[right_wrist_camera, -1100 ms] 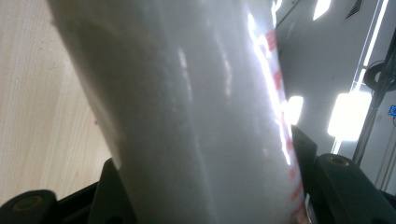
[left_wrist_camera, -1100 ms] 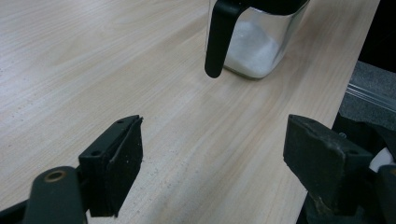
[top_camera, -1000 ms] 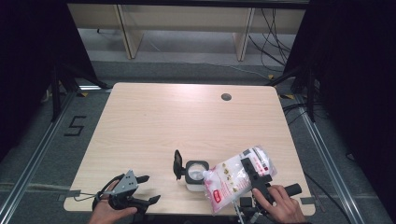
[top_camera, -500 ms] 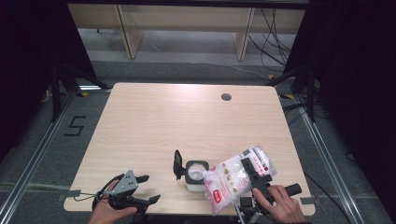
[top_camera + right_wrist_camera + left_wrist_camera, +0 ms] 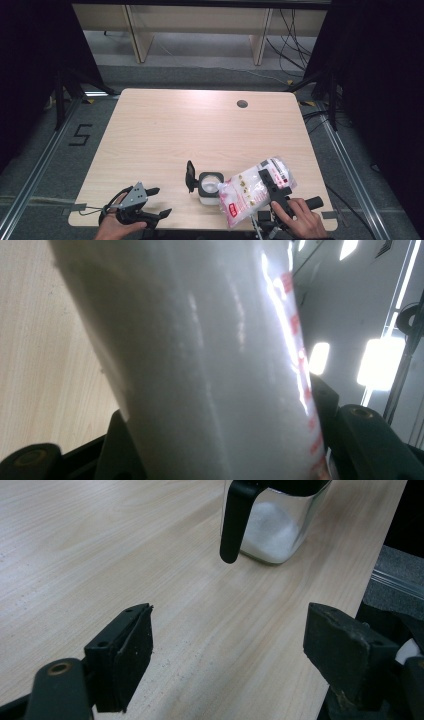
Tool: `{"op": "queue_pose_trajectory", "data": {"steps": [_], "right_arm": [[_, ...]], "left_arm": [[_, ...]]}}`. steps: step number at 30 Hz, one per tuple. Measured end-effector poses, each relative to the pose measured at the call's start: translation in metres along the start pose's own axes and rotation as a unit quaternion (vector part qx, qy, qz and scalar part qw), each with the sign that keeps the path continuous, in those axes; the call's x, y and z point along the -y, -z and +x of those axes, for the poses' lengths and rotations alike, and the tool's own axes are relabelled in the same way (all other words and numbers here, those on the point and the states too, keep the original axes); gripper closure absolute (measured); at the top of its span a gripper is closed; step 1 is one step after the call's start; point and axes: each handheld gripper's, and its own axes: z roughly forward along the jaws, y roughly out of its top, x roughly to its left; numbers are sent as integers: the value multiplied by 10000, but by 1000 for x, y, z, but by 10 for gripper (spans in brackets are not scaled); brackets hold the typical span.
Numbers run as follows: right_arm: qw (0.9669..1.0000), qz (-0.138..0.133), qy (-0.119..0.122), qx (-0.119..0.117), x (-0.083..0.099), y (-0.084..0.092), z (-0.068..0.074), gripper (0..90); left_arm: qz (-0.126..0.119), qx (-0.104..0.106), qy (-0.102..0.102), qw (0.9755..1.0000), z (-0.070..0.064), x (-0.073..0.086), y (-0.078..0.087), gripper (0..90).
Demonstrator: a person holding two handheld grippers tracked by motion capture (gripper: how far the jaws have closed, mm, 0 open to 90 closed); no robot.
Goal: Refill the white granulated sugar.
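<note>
**Inspector:** Grippers first, nearest the table edge. State of the left gripper (image 5: pixel 152 204)?

**Assistant:** It sits at the near left corner of the table (image 5: pixel 165 130), in the person's left hand (image 5: pixel 116 227). In the left gripper view its jaws stand wide apart with bare wood between them. It holds nothing.

**Inspector:** And the right gripper (image 5: pixel 270 180)?

**Assistant:** It is at the near right edge, in the person's right hand (image 5: pixel 300 220). Its jaws are clamped about halfway closed on a plastic bag (image 5: pixel 252 192) of white granules with red print. In the right gripper view the bag (image 5: pixel 210 365) stands between the two black jaws, which press on it from both sides.

**Inspector:** Position of the bag?

**Assistant:** Raised and tilted, lower end toward the left, just beside a glass jar (image 5: pixel 210 186) and overlapping its right rim in the high view.

**Inspector:** The jar itself?

**Assistant:** Upright on the table near the front edge, between the two grippers. Its black flip lid (image 5: pixel 190 175) stands open on the left. The left gripper view shows white granules in the jar (image 5: pixel 275 527).

**Inspector:** Farther back?

**Assistant:** A round cable hole (image 5: pixel 242 104) near the far edge.
</note>
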Motion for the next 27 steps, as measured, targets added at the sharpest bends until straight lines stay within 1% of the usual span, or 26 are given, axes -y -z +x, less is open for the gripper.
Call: {"op": "queue_pose_trajectory", "data": {"steps": [1,2,4,5,6,7,9,10,11,13,14,16,18,19,20,21,24,25,26,27], "right_arm": [[10000,-41,61,-13,0,0,-1,484],[10000,-6,67,-66,0,0,-1,484],[10000,-2,58,-61,0,0,-1,484],[10000,27,11,-53,0,0,-1,484],[10000,-20,23,-15,0,0,0,484],[9999,-9,79,-62,0,0,-1,484],[9999,-38,115,-63,0,0,-3,484],[9999,-54,140,-50,0,-1,-3,485],[9999,-81,119,0,0,-1,-2,484],[10000,-59,18,-45,0,-1,0,484],[9999,-58,130,-60,-1,-1,-2,485],[9999,-79,65,-39,0,-1,-1,485],[10000,-64,9,-48,0,-1,0,485],[9999,-72,126,-38,0,-1,-2,485],[9999,-46,134,-57,-1,0,-3,485],[9999,-66,71,-36,0,-1,-1,485],[9999,-77,154,2,-1,-1,-3,485],[9998,-40,173,-49,-1,0,-3,485],[9998,-34,168,-42,-1,0,-3,485],[9997,-60,237,-15,-2,0,-4,485]], "left_arm": [[9,5,56,10000,0,0,0,195],[-3,-8,35,10000,0,0,0,195],[18,-27,13,10000,0,0,0,195],[-5,-1,-2,10000,0,0,0,195],[2,0,-6,10000,0,0,0,195],[11,6,60,10000,0,0,0,195],[7,-25,29,10000,0,0,0,195],[22,-6,25,10000,0,0,0,195],[-3,0,-10,10000,0,0,0,195],[-2,-5,33,10000,0,0,0,195],[-1,-3,-91,10000,1,-1,0,195],[-2,0,2,10000,0,0,0,195],[2,-4,43,10000,0,0,0,195],[-7,-11,40,10000,0,0,0,195],[8,-11,31,10000,0,0,0,195],[13,-6,26,10000,0,0,0,195],[6,-10,36,10000,0,0,0,195],[5,-21,26,10000,0,0,0,195],[11,-12,-22,10000,0,0,0,195],[-2,1,-3,10000,0,0,0,195]]}}
